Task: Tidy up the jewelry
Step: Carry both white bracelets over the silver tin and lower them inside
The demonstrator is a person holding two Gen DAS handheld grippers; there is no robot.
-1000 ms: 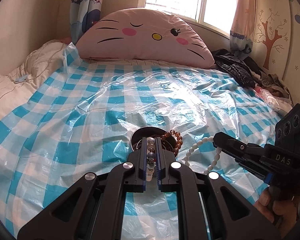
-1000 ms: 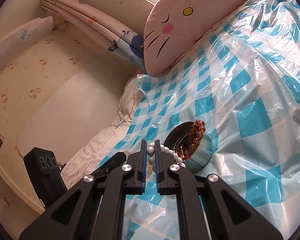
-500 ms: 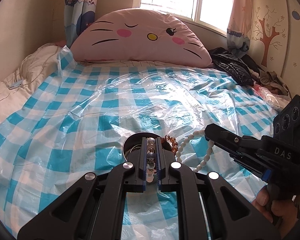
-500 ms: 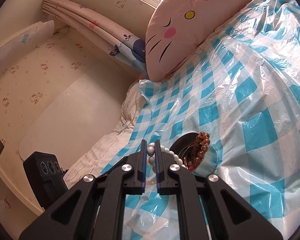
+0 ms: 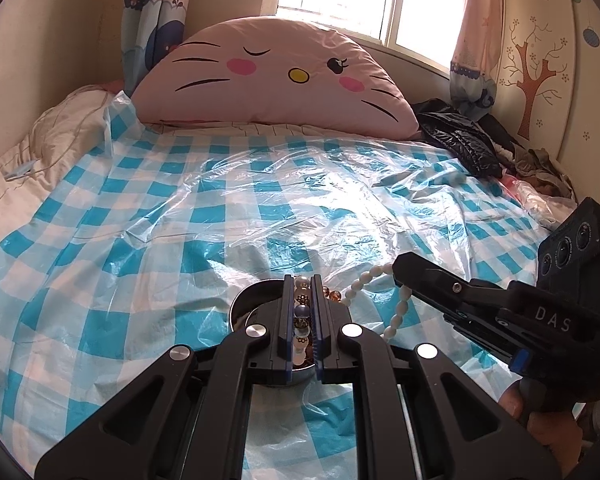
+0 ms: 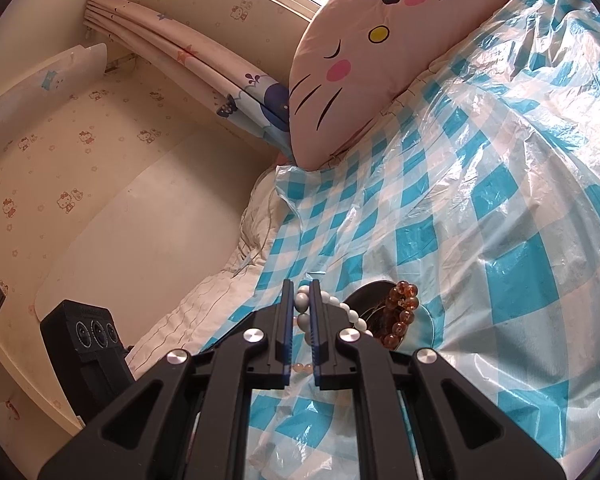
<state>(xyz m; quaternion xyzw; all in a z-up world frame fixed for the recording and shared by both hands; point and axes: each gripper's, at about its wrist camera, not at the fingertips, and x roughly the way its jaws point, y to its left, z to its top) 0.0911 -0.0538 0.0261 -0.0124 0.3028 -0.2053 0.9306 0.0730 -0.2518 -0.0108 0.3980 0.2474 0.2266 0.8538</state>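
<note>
My left gripper [image 5: 302,280] is shut on a bracelet of mixed white, blue and grey beads [image 5: 301,312], right above a round dark tin [image 5: 246,304] on the bed. An amber bead bracelet [image 5: 332,294] hangs over the tin's rim. From the right, my right gripper [image 5: 404,268] holds a white bead bracelet [image 5: 398,308] that loops down beside the tin. In the right wrist view the right gripper [image 6: 302,292] is shut on the white bracelet [image 6: 352,314], with the tin [image 6: 364,298] and the amber bracelet [image 6: 400,316] just right of its fingers.
A blue and white checked plastic sheet [image 5: 180,220] covers the bed. A pink cat-face pillow [image 5: 276,80] lies at the head under the window. Dark clothes [image 5: 460,140] are piled at the far right. A hand [image 5: 548,420] grips the right tool.
The left gripper has slid over the bed with its bracelet, so the tin now lies closer under its fingers. The right gripper still holds the white bracelet in much the same place.
</note>
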